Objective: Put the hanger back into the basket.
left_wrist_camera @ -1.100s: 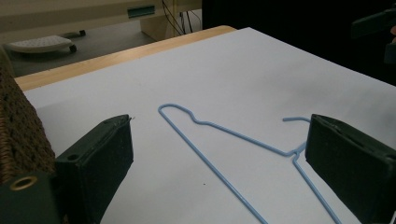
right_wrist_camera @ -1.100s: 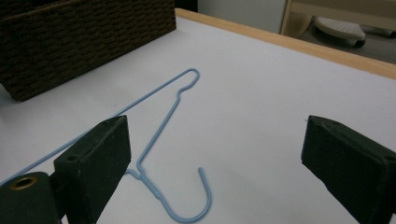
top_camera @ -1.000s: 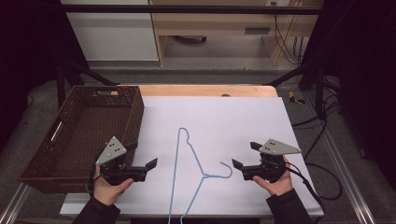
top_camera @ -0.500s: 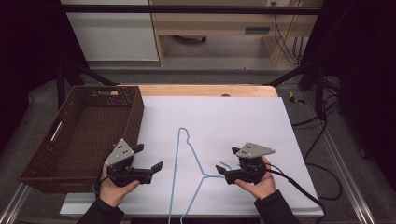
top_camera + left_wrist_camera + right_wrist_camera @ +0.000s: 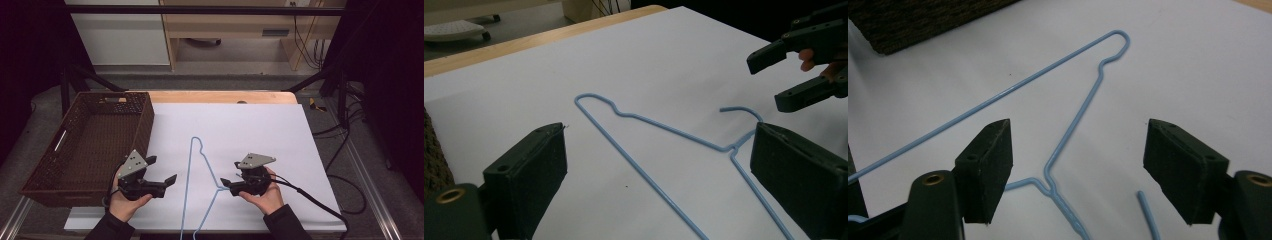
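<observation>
Lying flat on the white sheet [image 5: 260, 130], a thin light-blue wire hanger [image 5: 192, 170].

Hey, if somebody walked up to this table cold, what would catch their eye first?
Most likely the light blue wire hanger, lying flat on the white table cover near the front edge. The right gripper sits at the hanger's twisted neck with its jaws apart on either side of the wire and just closing in, while the left gripper hangs open to the hanger's left. A dark wicker basket stands at the table's left side.
</observation>
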The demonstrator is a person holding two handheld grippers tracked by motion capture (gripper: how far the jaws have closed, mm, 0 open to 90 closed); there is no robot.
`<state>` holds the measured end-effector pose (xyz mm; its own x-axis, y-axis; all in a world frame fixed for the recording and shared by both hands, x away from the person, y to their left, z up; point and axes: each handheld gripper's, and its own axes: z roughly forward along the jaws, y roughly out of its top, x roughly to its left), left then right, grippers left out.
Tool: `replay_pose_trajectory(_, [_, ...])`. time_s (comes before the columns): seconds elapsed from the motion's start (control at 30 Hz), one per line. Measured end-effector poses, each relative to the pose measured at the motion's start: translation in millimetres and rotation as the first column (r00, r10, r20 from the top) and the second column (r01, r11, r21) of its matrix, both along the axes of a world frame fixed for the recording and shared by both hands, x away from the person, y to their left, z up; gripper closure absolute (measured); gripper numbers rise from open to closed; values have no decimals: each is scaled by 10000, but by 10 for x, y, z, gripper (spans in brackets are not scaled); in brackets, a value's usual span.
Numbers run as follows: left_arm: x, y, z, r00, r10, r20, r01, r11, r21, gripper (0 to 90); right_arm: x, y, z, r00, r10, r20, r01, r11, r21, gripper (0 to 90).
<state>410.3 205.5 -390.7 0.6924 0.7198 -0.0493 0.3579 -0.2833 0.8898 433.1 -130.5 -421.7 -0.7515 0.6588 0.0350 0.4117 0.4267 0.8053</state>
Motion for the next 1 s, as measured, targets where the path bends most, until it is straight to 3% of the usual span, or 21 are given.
replay_pose_trajectory(0.37, [16, 1, -15, 10000, 32, -35, -31, 10000, 32, 78, 118, 247, -200, 9981, 8, -609, -37, 9989, -477, 377])
replay_pose_trajectory(0.5, [21, 2, -20, 10000, 46, -40, -46, 10000, 62, 78, 184, 362, -297, 9984, -81, -566, 30, 9960, -894, 401])
replay_pose_trajectory(0.63, [20, 10, -16, 10000, 69, -25, -69, 10000, 55, 78, 252, 473, -357, 9980, -88, -628, 8, 9919, -1272, 490])
replay_pose_trajectory(1.0, [12, 18, -10, 10000, 77, -12, -77, 10000, 57, 80, 164, 490, -385, 9962, 82, -868, -219, 9872, -1581, 580])
